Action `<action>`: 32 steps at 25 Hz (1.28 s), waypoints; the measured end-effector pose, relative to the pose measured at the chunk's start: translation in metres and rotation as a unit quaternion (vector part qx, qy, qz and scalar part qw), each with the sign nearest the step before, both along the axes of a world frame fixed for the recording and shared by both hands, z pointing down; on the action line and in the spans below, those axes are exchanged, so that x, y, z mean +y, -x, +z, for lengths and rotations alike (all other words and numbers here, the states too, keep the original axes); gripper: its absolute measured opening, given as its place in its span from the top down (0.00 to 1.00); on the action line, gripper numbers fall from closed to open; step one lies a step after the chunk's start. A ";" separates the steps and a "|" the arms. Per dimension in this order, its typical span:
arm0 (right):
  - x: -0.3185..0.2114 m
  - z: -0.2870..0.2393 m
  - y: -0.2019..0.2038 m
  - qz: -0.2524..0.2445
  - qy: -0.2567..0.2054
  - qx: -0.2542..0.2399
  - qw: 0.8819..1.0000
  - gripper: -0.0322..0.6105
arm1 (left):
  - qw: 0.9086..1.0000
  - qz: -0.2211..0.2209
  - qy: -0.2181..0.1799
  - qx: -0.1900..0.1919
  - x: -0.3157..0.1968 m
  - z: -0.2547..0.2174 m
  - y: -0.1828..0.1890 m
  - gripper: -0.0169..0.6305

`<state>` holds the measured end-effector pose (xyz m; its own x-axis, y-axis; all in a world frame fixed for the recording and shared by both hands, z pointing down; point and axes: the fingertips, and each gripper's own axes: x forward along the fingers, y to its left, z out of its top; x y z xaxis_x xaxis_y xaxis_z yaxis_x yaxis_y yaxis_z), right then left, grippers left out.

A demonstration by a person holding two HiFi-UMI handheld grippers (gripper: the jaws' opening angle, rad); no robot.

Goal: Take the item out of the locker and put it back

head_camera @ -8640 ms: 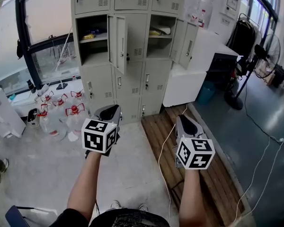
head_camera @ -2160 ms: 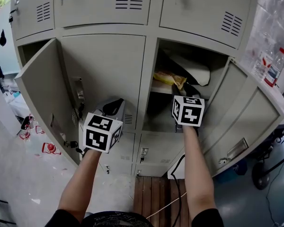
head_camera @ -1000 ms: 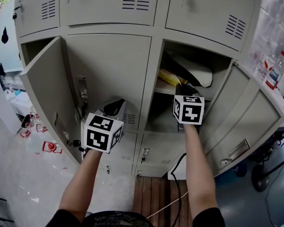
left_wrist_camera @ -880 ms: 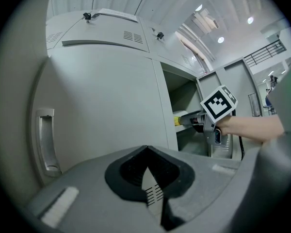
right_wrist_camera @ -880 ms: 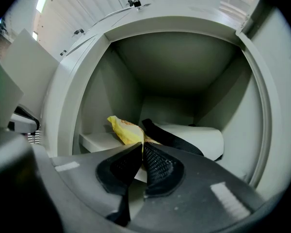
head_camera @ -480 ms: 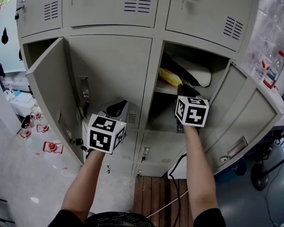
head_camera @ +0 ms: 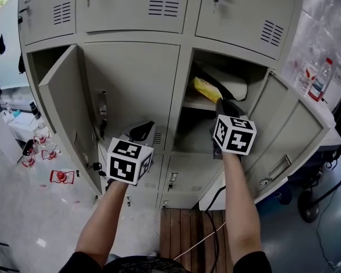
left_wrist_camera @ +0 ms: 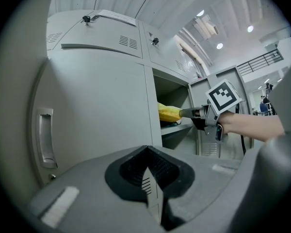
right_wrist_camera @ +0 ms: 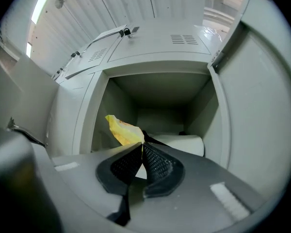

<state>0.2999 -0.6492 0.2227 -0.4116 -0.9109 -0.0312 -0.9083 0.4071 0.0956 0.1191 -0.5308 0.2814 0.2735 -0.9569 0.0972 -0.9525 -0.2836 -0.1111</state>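
Note:
A yellow snack bag hangs tilted at the mouth of the open locker compartment, with my right gripper shut on its near end. The right gripper view shows the bag sticking up left from the closed tips of that gripper. A white roll lies behind it on the shelf. My left gripper hovers in front of the closed middle door, shut with nothing in it. In the left gripper view, the bag shows beyond the closed left gripper.
The compartment's door stands open to the right. Another locker door stands open on the left. Red-capped water jugs sit on the floor at left, a wooden pallet with a cable lies below, and a bottle stands at right.
My right gripper has drawn back toward me and risen a little, lifting the yellow bag off the shelf toward the opening. The left gripper has hardly moved.

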 end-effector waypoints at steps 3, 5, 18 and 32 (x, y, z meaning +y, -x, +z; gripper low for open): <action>0.010 -0.004 -0.006 0.007 -0.003 -0.002 1.000 0.91 | 1.000 0.006 0.003 0.004 0.004 0.001 -0.004 0.97; 0.018 -0.006 -0.009 0.012 -0.005 -0.004 1.000 0.91 | 1.000 0.012 0.003 0.005 0.007 0.001 -0.006 0.97; 0.090 -0.022 -0.030 0.066 -0.027 -0.015 0.997 0.91 | 0.997 0.076 0.011 0.005 0.042 0.000 -0.024 0.97; 0.190 -0.020 -0.036 0.139 -0.035 -0.015 0.989 0.91 | 0.987 0.162 0.013 0.000 0.098 0.000 -0.031 0.97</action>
<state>0.3356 -0.4596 0.2025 -0.1424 -0.9840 -0.1068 -0.9874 0.1336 0.0853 0.1498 -0.4329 0.2809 0.5643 -0.8168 0.1199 -0.8118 -0.5754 -0.0996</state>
